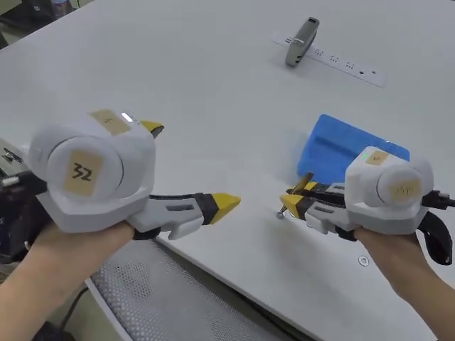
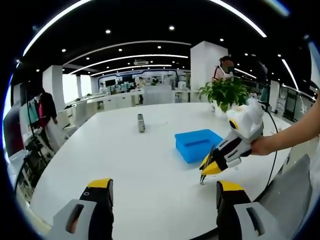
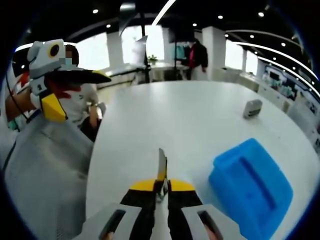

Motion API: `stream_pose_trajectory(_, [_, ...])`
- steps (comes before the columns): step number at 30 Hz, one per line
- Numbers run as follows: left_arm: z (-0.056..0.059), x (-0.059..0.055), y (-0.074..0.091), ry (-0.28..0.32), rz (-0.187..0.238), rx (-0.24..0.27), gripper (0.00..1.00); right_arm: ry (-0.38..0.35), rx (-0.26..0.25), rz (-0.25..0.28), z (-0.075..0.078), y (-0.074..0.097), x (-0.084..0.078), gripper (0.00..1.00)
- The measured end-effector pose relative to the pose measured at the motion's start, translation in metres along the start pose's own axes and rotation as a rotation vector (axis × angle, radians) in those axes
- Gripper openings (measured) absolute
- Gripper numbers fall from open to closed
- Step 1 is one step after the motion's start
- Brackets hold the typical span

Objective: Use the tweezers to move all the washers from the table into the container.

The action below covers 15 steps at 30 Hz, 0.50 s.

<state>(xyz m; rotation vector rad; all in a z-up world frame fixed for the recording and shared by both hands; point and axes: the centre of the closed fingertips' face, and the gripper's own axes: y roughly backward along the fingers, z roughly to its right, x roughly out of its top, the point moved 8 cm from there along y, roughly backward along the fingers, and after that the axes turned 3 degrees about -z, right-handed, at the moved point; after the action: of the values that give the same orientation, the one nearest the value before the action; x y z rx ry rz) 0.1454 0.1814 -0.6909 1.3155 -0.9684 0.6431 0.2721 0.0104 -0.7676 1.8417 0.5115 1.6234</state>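
Observation:
My right gripper (image 1: pixel 297 195) is shut on a pair of metal tweezers (image 1: pixel 286 208) whose tips point down at the white table, just in front of the blue container (image 1: pixel 343 148). In the right gripper view the tweezers (image 3: pixel 161 167) stick out between the shut jaws of that gripper (image 3: pixel 162 186), with the container (image 3: pixel 250 187) to their right. Whether the tips hold anything is too small to tell. One small washer (image 1: pixel 363 261) lies on the table near my right hand. My left gripper (image 1: pixel 190 165) stands open and empty over the table's near edge, its jaws (image 2: pixel 165 186) wide apart.
A white power strip (image 1: pixel 340 62) with a grey block (image 1: pixel 302 41) on it lies at the far side of the table (image 1: pixel 199 78). The table's front edge runs under both grippers, and a grey mesh surface (image 1: pixel 156 298) sits below it. People stand in the background.

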Motion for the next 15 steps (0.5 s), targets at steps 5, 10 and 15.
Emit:
stream_pose_trajectory(5, [-0.001, -0.001, 0.0, 0.002, -0.007, 0.005, 0.89, -0.026, 0.007, -0.012, 0.006, -0.001, 0.001, 0.04])
stream_pose_trajectory(10, [-0.003, -0.001, 0.001, 0.005, 0.0, 0.014, 0.91, -0.022, 0.018, -0.011, 0.004, 0.001, 0.006, 0.03])
stream_pose_trajectory(15, [-0.003, 0.0, 0.001, -0.003, 0.001, 0.027, 0.93, -0.013, 0.023, 0.012, 0.003, 0.008, 0.018, 0.03])
